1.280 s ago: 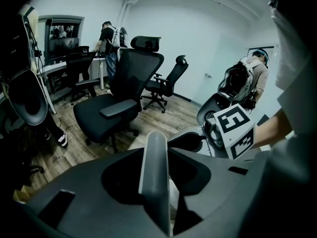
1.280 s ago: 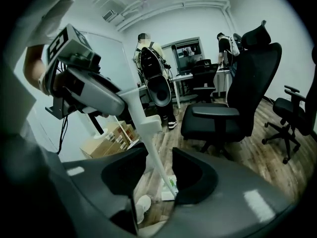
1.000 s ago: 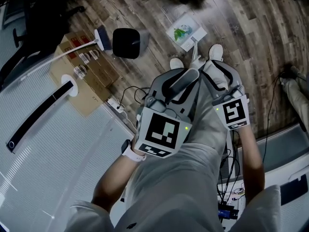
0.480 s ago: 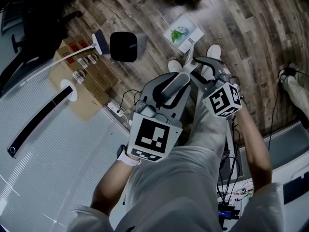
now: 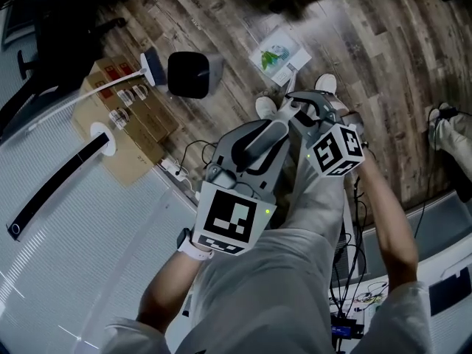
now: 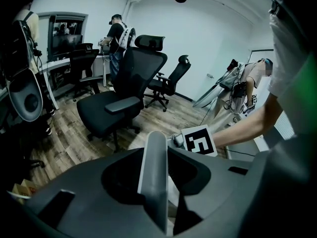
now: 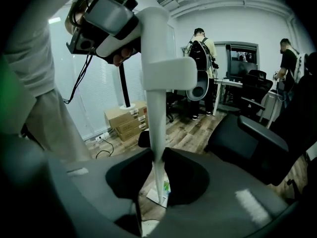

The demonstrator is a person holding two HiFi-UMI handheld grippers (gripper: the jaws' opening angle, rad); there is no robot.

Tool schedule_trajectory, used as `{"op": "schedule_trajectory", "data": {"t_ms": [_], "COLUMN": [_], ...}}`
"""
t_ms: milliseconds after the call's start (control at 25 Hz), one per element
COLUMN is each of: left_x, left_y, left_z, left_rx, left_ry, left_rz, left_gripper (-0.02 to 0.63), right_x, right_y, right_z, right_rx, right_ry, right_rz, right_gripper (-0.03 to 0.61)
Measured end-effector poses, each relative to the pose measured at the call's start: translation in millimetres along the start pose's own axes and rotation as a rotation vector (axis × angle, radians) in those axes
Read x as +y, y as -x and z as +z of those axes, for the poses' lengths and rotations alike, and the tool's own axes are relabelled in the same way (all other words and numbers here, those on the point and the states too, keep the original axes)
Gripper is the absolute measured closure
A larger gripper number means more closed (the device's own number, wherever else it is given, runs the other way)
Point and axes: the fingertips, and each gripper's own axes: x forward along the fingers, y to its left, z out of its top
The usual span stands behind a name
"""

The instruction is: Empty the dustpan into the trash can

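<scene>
The left gripper [image 5: 273, 130] fingers clamp the white plastic dustpan handle [image 7: 157, 123] while the right gripper [image 5: 296, 104] fingers, just closing on it lower down, steady it for lifting.

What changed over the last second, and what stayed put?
The right gripper moved toward the dustpan and rolled, and its jaws have just been closing; the handle now stands between them, seemingly gripped. Unchanged: left gripper on its grey bar, dustpan on the floor, trash can.

Cardboard boxes [image 5: 129, 116] sit at the left on the wood floor [image 5: 383, 43], cables [image 5: 193, 147] trailing near them, black office chairs [image 6: 139, 72] farther off.
</scene>
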Motion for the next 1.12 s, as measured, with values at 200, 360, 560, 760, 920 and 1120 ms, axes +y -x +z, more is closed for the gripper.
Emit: {"op": "schedule_trajectory", "data": {"t_ms": [200, 360, 560, 760, 920, 1120], "left_x": [2, 1, 4, 8, 9, 9], "left_y": [1, 3, 11, 23, 35, 53], "left_z": [0, 1, 3, 8, 13, 19], "left_rx": [-0.004, -0.013, -0.027, -0.054, -0.079, -0.098], "left_ry": [0.011, 0.021, 0.057, 0.104, 0.15, 0.17], "left_rz": [0.001, 0.005, 0.014, 0.016, 0.021, 0.023], "left_gripper": [0.483, 0.485, 0.485, 0.485, 0.485, 0.485], "right_x": [0, -1, -1, 2, 6, 13], "right_y": [-1, 0, 1, 5, 11, 16], "right_z": [1, 3, 12, 24, 34, 50], "right_rx": [0.007, 0.019, 0.015, 0.009, 0.01, 0.015], "right_ry": [0.005, 0.002, -0.04, -0.061, -0.03, -0.013], "right_rz": [0.01, 0.008, 0.018, 0.061, 0.066, 0.068], "right_gripper": [0.489, 0.489, 0.488, 0.485, 0.488, 0.491]}}
